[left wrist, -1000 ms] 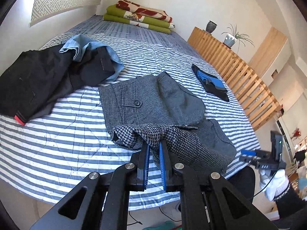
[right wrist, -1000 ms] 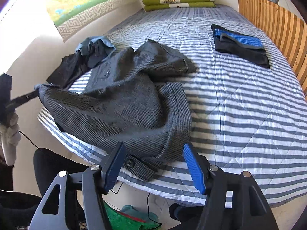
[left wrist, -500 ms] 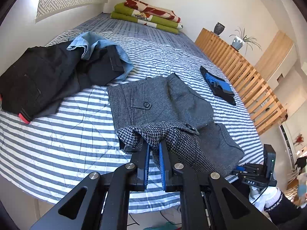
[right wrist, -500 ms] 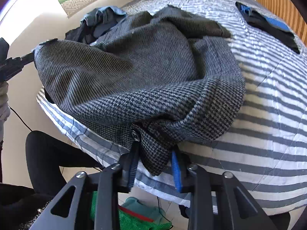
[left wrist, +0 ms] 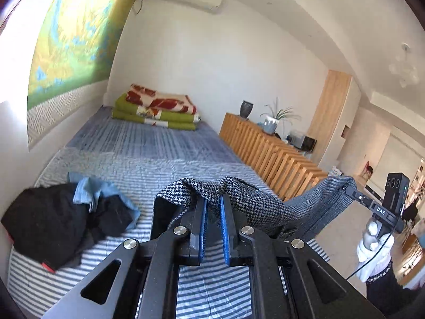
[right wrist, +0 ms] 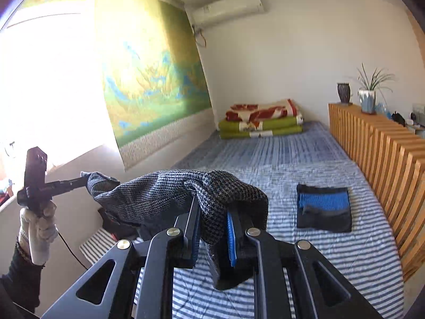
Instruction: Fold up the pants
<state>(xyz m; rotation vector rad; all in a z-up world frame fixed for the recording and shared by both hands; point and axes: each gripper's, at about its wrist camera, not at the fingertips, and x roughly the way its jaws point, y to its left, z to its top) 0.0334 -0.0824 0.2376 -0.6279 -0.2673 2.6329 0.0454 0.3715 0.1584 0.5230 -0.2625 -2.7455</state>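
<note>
Left wrist view: a heap of black clothing with a light-blue denim piece [left wrist: 66, 220] is seen at the left edge of the blue-and-white striped bed [left wrist: 148, 156]. A stack of folded green and red-patterned blankets [left wrist: 156, 110] is set at the far end, by the wall. The grey houndstooth pants [left wrist: 239, 199] are held up above the near edge of the bed, stretched between both grippers. The left gripper [left wrist: 213, 207] is clamped narrow on one waistband corner, fabric pinched between the blue pads.

Right wrist view: the right gripper [right wrist: 212, 220] is closing, with the other waistband corner draped over and caught between its pads. A folded black-and-blue garment [right wrist: 324, 208] is laid flat near the right edge, beside the slatted wooden partition [right wrist: 385, 159].
</note>
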